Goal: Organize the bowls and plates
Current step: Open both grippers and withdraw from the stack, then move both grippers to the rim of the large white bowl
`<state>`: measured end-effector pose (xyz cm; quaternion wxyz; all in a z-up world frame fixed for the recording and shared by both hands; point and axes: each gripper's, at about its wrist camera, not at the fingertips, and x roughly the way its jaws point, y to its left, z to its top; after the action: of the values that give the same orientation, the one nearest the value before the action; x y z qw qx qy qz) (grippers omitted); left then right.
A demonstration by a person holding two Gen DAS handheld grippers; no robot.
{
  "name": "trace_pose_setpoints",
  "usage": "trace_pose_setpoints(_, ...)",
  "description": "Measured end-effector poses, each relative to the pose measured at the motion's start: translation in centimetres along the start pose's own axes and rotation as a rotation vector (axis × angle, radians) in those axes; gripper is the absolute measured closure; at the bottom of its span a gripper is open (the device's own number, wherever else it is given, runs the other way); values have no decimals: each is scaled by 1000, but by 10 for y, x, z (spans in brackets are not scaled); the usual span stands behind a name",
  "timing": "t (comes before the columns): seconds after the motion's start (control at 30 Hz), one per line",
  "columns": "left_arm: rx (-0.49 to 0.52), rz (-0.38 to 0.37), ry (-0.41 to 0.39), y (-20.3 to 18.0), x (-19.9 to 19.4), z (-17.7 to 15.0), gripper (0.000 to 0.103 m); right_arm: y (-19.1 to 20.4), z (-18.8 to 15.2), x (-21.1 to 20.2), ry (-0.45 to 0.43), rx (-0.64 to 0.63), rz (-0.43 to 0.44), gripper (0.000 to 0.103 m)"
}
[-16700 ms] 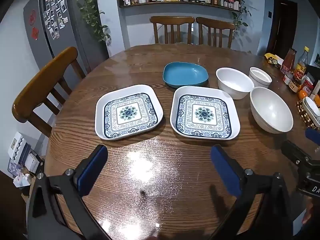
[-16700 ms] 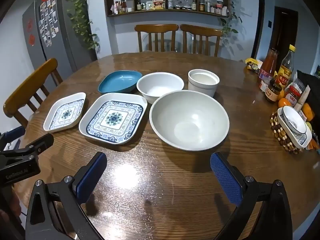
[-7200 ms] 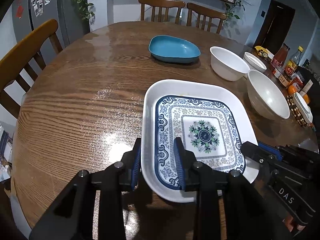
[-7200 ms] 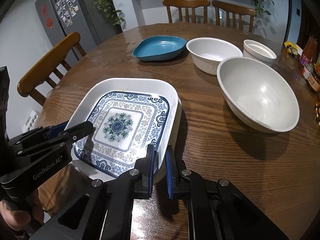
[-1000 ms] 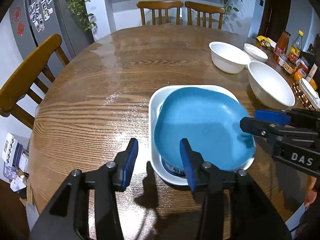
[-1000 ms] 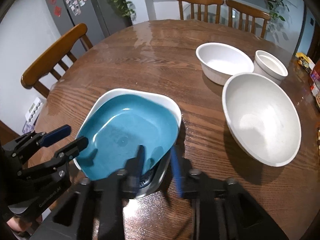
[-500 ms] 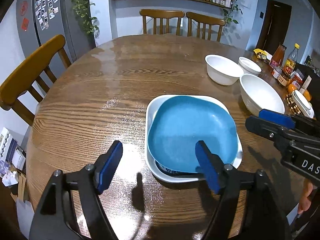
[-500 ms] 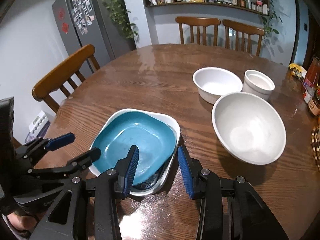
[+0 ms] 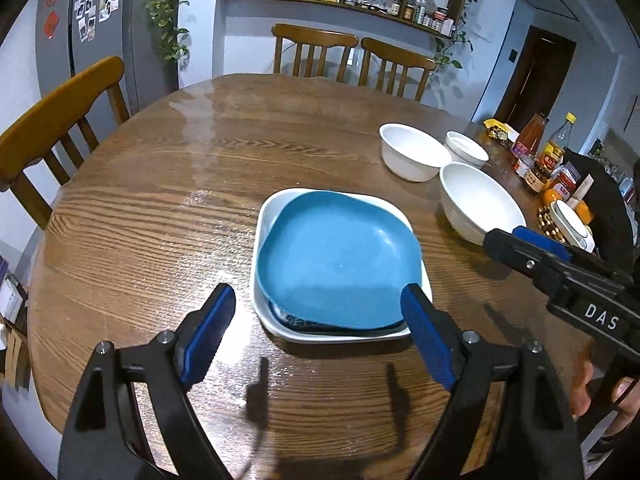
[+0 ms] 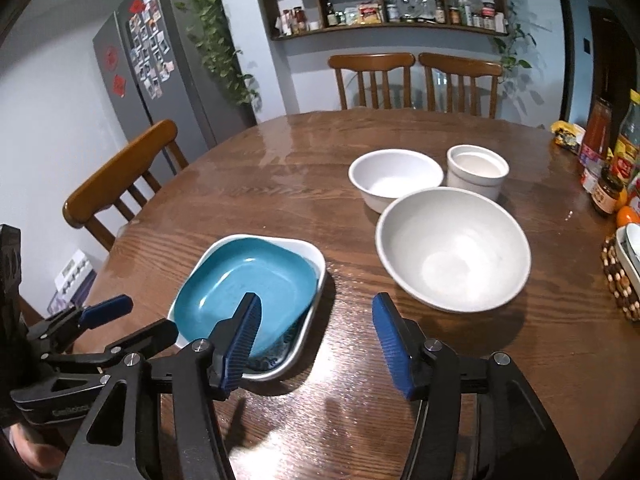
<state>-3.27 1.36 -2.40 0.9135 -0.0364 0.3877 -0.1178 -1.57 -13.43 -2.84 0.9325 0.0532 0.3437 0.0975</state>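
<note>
A blue plate (image 9: 336, 264) (image 10: 248, 280) lies on top of the stacked white patterned plates (image 9: 264, 216) (image 10: 308, 316) on the wooden table. My left gripper (image 9: 320, 332) is open and empty, just in front of the stack. My right gripper (image 10: 316, 332) is open and empty, to the right of the stack's near corner. A large white bowl (image 9: 480, 208) (image 10: 452, 248), a medium white bowl (image 9: 412, 152) (image 10: 394, 178) and a small white bowl (image 9: 466, 148) (image 10: 476, 168) stand to the right.
Bottles and jars (image 9: 540, 152) (image 10: 608, 160) crowd the table's right edge, with a beaded mat and dish (image 10: 624, 264). Wooden chairs stand at the left (image 9: 60, 108) and at the far side (image 10: 412, 76).
Both grippers have opened wider and pulled back from the plate stack. The blue plate stays on the stack.
</note>
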Motion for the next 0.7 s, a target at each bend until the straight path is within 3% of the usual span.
trace_pose_setpoints(0.33,56,12,-3,-35,12,5,19,-37,-5,-19,-40,35,-30,44)
trace_pose_setpoints(0.53,95,-28,-20,-71,25,18,19,-98,-3,-25,-57,160,-68,44)
trace_pose_setpoints(0.7,120,-62,-12,-104,50,42,19,-142,9,-10,-14,247,-76,44)
